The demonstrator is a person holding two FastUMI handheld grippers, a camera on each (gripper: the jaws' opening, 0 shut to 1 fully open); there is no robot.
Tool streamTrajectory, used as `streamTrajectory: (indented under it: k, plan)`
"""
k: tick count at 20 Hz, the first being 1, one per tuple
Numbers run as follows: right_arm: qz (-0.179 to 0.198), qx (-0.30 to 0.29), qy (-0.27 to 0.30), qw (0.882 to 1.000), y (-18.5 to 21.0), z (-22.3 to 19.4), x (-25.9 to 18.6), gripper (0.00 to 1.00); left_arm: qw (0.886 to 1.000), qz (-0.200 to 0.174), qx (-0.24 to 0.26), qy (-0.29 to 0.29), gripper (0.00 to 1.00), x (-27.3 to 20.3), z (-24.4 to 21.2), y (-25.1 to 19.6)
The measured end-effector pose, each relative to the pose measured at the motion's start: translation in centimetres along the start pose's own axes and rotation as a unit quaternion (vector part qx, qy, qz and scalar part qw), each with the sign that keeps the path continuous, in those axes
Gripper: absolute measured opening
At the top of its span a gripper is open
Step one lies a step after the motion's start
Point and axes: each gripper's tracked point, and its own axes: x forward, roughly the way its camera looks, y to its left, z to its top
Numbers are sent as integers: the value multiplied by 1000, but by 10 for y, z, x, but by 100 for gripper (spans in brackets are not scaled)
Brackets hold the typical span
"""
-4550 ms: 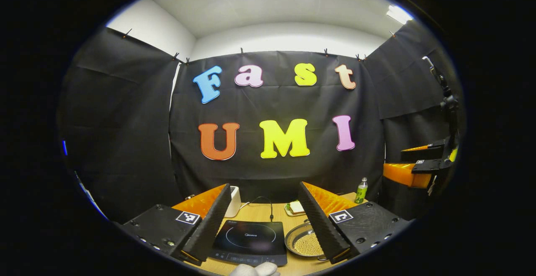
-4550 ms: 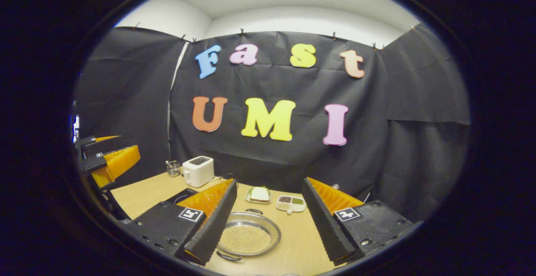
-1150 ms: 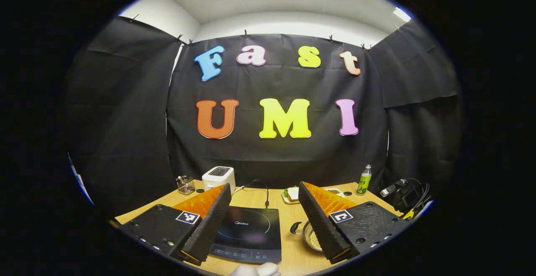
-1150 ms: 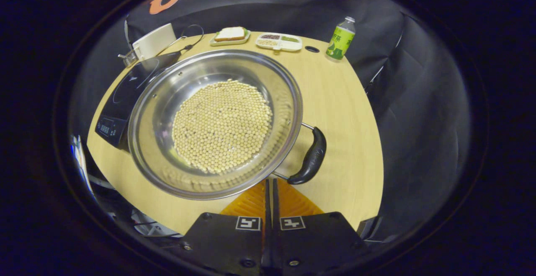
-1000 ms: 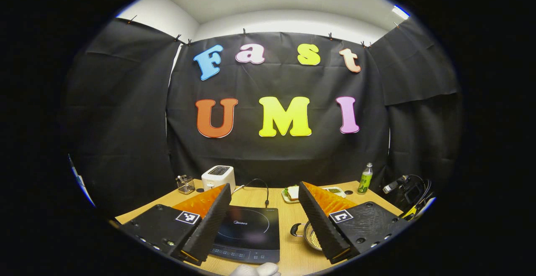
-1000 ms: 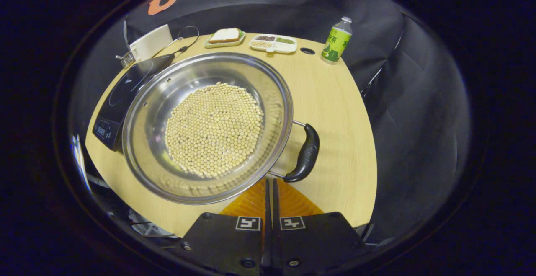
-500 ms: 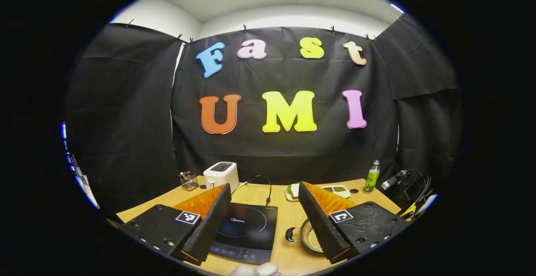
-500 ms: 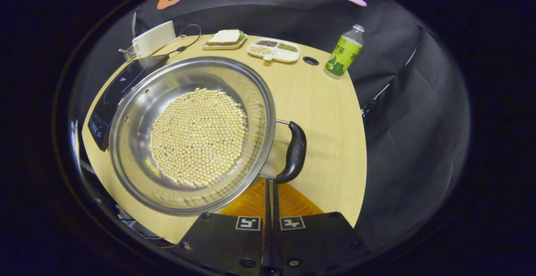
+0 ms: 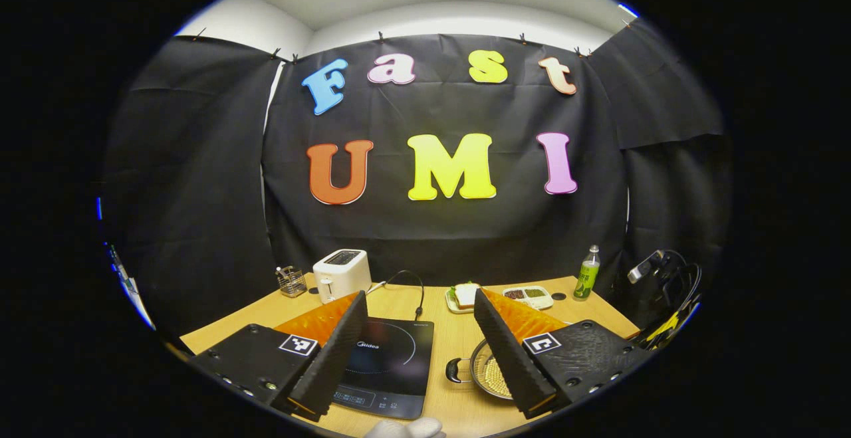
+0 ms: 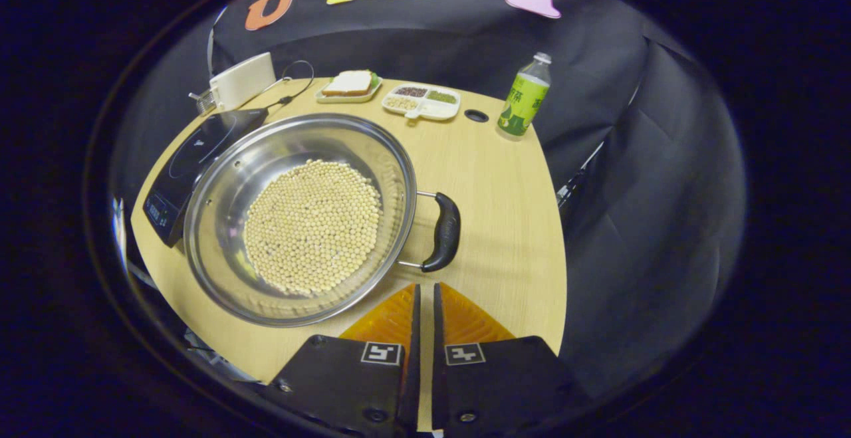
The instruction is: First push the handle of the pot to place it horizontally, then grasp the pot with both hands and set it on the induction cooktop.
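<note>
Right gripper (image 10: 424,295): fingers almost pressed together, a thin slit between them, gripping nothing, tips just behind the black pot handle (image 10: 444,232), apart from it. Steel pot (image 10: 226,192) of pale beans ahead-left on the wooden table (image 10: 505,225), edge over the induction cooktop (image 10: 193,149). Left gripper (image 9: 420,331): fingers spread wide, empty, raised above cooktop (image 9: 392,358) and pot (image 9: 480,373).
</note>
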Motion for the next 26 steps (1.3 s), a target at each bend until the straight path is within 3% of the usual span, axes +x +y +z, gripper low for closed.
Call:
streamTrajectory:
  k: [2,3,4,5,9,10,12,14,20,26]
  plan:
    - [-2,17,-17,1000,4,-4,-15,14,1000,-16,6,5,96,1,-6,-1]
    - [-5,28,-26,999,6,-5,-23,23,1000,-25,8,8,96,0,-9,-2]
    - [-3,37,-33,999,9,-8,-30,51,999,-33,11,11,96,-2,-12,-3]
    - [-4,49,-40,998,13,-9,-38,60,999,-43,14,13,96,-3,-16,-3]
    - [-14,78,-78,994,24,-13,-67,73,997,-67,18,34,96,-7,-38,-1]
    - [-17,80,-85,993,27,-14,-74,85,996,-76,14,42,96,-7,-45,-4]
    - [-19,76,-89,993,31,-16,-80,87,995,-84,15,58,96,-8,-58,-8]
    - [-18,73,-88,993,33,-16,-81,95,993,-91,10,75,96,-6,-75,-15]
    - [-2,63,-78,995,25,-2,-61,100,986,-94,-5,137,97,14,-127,-46]
    - [20,52,-57,997,14,21,-19,97,975,-94,-11,202,96,50,-175,-80]
